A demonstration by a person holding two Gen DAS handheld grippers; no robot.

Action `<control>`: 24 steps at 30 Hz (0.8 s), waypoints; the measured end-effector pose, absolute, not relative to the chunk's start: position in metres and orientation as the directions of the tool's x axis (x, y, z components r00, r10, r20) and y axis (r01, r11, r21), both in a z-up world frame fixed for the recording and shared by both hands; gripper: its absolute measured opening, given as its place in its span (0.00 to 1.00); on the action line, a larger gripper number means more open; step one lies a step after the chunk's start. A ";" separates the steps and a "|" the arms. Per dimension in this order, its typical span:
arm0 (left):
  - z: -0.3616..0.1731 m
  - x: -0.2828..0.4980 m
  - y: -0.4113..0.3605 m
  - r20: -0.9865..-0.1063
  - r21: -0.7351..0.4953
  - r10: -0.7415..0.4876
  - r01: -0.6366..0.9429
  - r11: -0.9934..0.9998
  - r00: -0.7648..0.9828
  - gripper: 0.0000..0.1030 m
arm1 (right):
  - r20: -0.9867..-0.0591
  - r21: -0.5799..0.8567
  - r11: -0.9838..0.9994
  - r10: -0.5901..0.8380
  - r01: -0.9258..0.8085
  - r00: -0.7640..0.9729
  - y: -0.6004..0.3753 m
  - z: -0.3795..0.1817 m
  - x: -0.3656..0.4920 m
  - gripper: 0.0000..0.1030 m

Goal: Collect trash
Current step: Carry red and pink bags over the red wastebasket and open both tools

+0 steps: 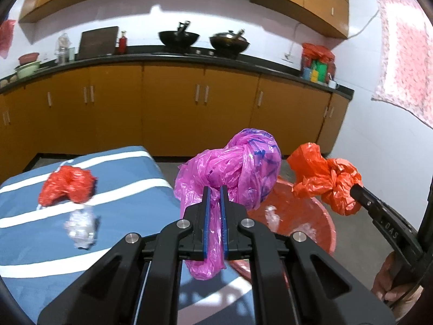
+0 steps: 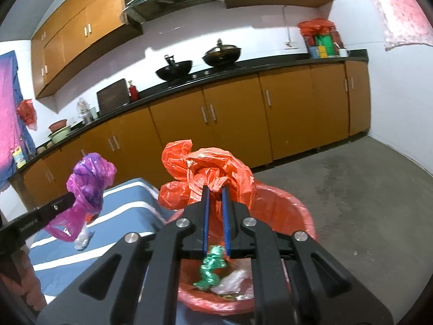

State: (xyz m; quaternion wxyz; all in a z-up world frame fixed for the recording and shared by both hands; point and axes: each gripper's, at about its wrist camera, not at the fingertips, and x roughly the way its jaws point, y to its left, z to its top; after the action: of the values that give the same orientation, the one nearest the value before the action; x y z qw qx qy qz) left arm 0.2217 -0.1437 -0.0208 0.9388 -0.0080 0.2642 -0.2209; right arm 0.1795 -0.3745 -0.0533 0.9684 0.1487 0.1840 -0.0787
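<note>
The left gripper (image 1: 215,189) has its fingers squeezed on a crumpled pink plastic bag (image 1: 232,168). The bag bulges up past the fingertips, and a long tail hangs down under them. The right gripper (image 2: 215,189) has its fingers squeezed on a crumpled orange plastic bag (image 2: 205,176).

Right below and just ahead of the right fingers sits the round red plastic bin (image 2: 303,211). It has a shiny green wrapper (image 2: 212,268) and some clear plastic inside. The orange bag hangs over the bin's near edge, so I think this hand is closer to dropping its load. The bin is to the right of the left fingers, so the pink bag needs to go sideways.

Farther left on the blue striped desk (image 1: 121,243) lie a red crumpled bag (image 1: 66,187) and a clear plastic scrap (image 1: 79,226). Nothing blocks the way.
</note>
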 end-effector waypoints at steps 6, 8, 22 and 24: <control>-0.036 0.227 -0.172 -0.521 -0.129 -0.432 0.433 0.892 0.736 0.07 | -0.389 0.267 0.935 -0.117 0.234 0.914 -0.397 -0.060 0.178 0.10; -0.041 0.229 -0.181 -0.532 -0.128 -0.433 0.437 0.890 0.727 0.07 | -0.391 0.274 0.932 -0.117 0.237 0.913 -0.402 -0.063 0.180 0.10; -0.073 0.247 -0.224 -0.605 -0.143 -0.448 0.464 0.874 0.658 0.09 | -0.407 0.303 0.926 -0.090 0.227 0.909 -0.414 -0.078 0.199 0.11; -0.078 0.251 -0.225 -0.617 -0.149 -0.450 0.466 0.872 0.645 0.17 | -0.414 0.306 0.926 -0.081 0.222 0.907 -0.415 -0.080 0.202 0.18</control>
State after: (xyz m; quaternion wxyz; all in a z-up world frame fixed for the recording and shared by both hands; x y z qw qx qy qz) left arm 0.2507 -0.2251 -0.0779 0.9069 0.0115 0.3370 -0.2525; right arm 0.2019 -0.4146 -0.0804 0.9604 0.1759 0.2010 -0.0788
